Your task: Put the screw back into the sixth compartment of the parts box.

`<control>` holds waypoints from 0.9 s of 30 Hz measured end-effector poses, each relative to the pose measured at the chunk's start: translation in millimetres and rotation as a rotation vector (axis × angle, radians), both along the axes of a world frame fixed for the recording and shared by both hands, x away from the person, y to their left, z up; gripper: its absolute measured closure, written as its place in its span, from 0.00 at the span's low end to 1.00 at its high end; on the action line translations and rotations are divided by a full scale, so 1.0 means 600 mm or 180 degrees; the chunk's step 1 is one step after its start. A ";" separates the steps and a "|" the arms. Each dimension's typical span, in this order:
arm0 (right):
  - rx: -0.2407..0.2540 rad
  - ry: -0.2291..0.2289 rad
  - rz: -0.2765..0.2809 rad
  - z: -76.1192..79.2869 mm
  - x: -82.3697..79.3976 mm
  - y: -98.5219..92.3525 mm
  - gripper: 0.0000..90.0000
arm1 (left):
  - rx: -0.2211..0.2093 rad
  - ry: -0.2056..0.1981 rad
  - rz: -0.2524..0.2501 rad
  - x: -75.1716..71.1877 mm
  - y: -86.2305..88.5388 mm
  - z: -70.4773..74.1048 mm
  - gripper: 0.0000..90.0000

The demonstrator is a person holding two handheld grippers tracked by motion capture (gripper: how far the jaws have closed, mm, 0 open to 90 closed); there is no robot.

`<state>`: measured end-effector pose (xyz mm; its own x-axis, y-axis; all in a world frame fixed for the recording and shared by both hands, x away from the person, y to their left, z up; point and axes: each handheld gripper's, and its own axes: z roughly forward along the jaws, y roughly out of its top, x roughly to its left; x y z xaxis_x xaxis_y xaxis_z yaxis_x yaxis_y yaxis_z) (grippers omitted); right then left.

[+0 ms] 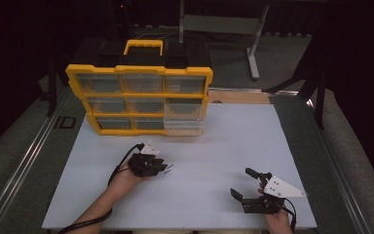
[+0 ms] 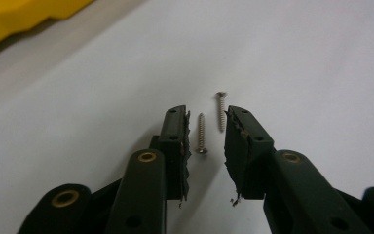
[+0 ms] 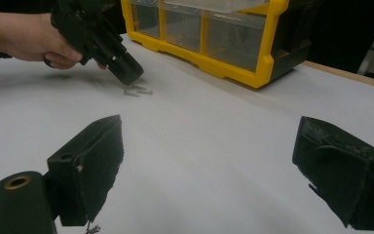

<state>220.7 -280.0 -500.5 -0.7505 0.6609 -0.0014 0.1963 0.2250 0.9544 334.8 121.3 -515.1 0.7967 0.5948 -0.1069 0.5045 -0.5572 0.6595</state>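
**Left claw lowered over two screws; right claw idle and spread**

The left gripper (image 2: 207, 146) stands tip-down on the white table (image 1: 224, 146), its jaws narrowed but not closed: a gap remains, and the pads press on nothing. One screw (image 2: 201, 134) lies in that gap, head toward the camera, just beside the left-hand pad; whether it touches the pad cannot be told. A second screw (image 2: 220, 111) lies alongside, slightly farther out, its head beyond the tips and its shank near the right-hand pad. Both rest flat on the table surface. The pad linings are frayed at the edges.

In the high view the left gripper (image 1: 148, 165) sits left of centre, held in a hand (image 1: 124, 178), with the screws just at its tip.

The right gripper (image 1: 253, 187) rests near the front right of the table, jaws wide apart with nothing between them.

A yellow drawer organizer (image 1: 141, 97) stands at the far edge, well apart from both grippers.
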 end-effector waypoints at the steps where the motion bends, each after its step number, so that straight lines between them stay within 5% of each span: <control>1: -0.0009 -0.0003 0.0001 0.000 0.000 0.000 0.13 | -0.0012 0.0009 0.0008 0.002 0.000 -0.002 0.82; 7: -0.0009 0.0002 -0.0006 0.000 0.000 -0.001 0.13 | 0.0067 -0.0025 0.0071 0.004 -0.005 -0.008 0.95; 18: -0.0017 0.0006 -0.0020 -0.001 0.000 -0.002 0.13 | 0.0120 -0.0113 0.0052 -0.002 -0.006 -0.005 0.96; 27: -0.0021 0.0010 -0.0029 -0.001 0.001 -0.001 0.13 | 0.0026 -0.0244 0.0162 -0.011 0.020 0.032 0.96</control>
